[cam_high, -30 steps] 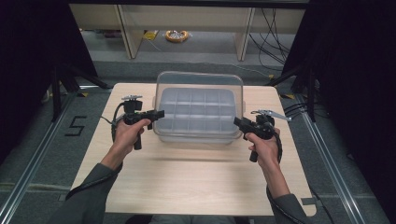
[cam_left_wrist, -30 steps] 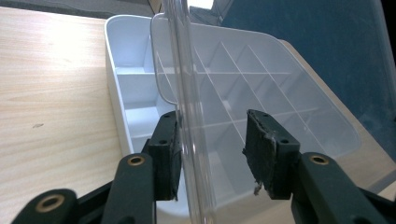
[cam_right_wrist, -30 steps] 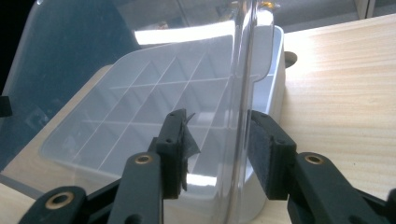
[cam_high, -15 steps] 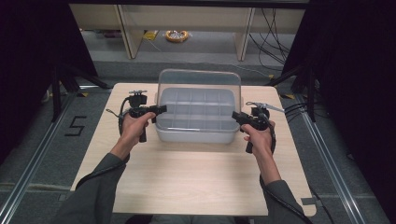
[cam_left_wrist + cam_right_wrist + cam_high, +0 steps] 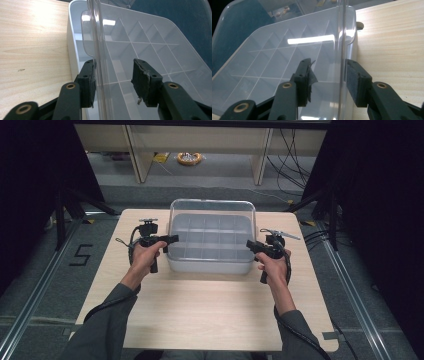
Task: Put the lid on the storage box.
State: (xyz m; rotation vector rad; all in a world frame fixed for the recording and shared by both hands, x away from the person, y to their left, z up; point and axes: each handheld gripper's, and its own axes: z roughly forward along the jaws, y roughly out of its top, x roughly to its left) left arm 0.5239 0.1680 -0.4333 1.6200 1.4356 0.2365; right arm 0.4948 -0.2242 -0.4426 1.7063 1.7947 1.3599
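- The left gripper [image 5: 172, 239], black with two jaws and held in the person's left hand [image 5: 144, 256], reaches level toward the left side of a clear, rectangular plastic box [image 5: 210, 237] with a grid of compartments inside.
- In the left gripper view its jaws straddle the edge of the transparent plastic lid [image 5: 98, 50]; the left pad lies just against that edge, the right pad stands off it with a gap, so nothing is pinched.
- The right gripper [image 5: 250, 245], of the same black make and held in the right hand [image 5: 272, 265], reaches the box's right side.
- In the right gripper view its jaws are spread either side of the clear lid edge [image 5: 342, 50]; the right pad is just beside it, the left pad apart from it.
- The box sits toward the far middle of the pale wooden table [image 5: 200, 310], between the two grippers.
- Its lid stands raised, tilted up over the divided tray.
- The lid's flat panel shows the compartment grid through it in both gripper views.
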